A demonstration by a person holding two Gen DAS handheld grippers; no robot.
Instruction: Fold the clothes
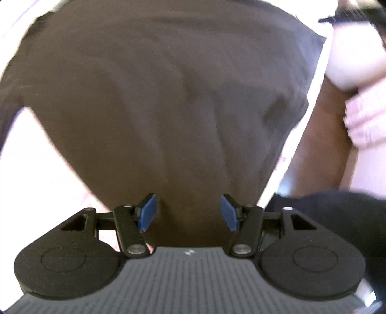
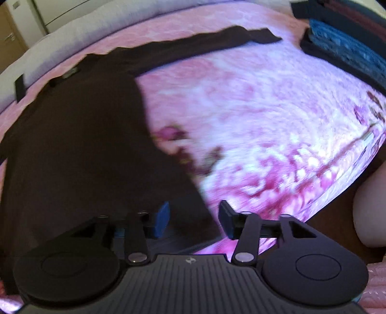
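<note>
— What do we see around us?
— A bed under a pink floral bedspread (image 2: 253, 101), brightly lit, almost washed out to white.
— And beyond it?
— A pale headboard edge (image 2: 36, 65), then white cabinet doors (image 2: 62, 12) and a wooden door with a handle (image 2: 9, 33). We also see stacked dark and blue textiles (image 2: 347, 48) at the far right.

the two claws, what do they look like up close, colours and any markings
The left claw and right claw look alike: black linkage arms with silver pivot pins, blue pads on the fingertips, round black discs at both sides, and a ribbed grey body bearing a small white logo. No cables show.
</note>
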